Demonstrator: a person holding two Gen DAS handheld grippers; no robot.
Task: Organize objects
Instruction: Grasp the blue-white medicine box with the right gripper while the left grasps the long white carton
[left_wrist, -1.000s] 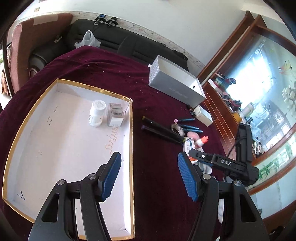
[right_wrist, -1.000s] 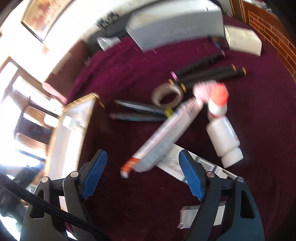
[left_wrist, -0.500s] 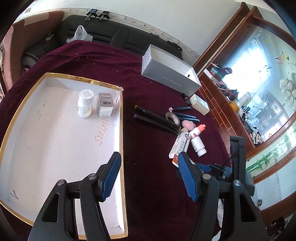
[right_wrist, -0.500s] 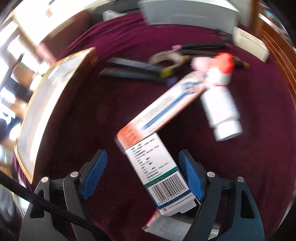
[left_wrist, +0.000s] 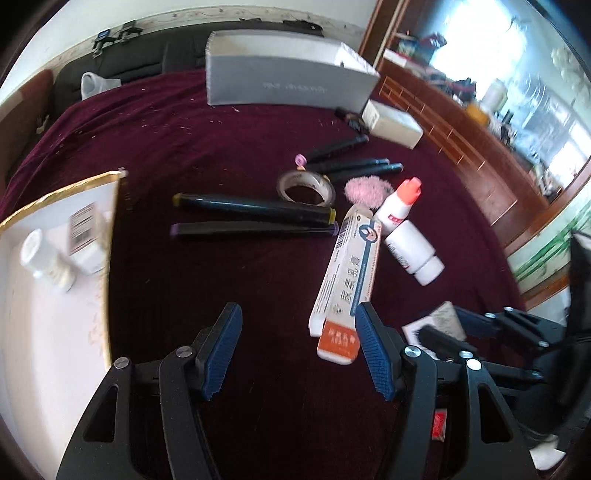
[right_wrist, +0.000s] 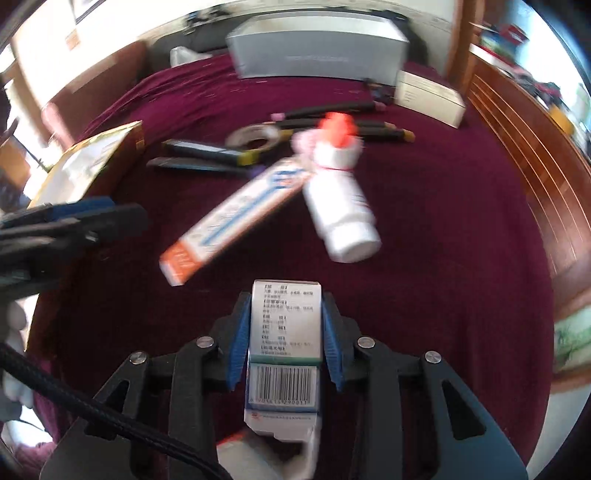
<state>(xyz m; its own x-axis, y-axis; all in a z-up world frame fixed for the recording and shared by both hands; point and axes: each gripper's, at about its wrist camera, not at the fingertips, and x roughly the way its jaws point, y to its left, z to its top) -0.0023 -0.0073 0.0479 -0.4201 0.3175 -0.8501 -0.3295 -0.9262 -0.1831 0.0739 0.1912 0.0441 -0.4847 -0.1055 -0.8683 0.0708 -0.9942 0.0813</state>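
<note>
**Right claw closes on a medicine box; left lines up the long carton**

The right gripper (right_wrist: 284, 343) is closing its jaws on the small medicine box (right_wrist: 283, 332), which sits squarely between the blue pads at the near edge of the maroon table (left_wrist: 229, 140). The left gripper (left_wrist: 297, 354) hangs about half open and empty, its right pad beside the orange end of the long ointment carton (left_wrist: 349, 273). The pick is in hand. Next, I judge, comes a lift and a carry to the gold-rimmed tray (left_wrist: 110, 236) at the table's left edge (a bottle and a box already lie inside).
</note>
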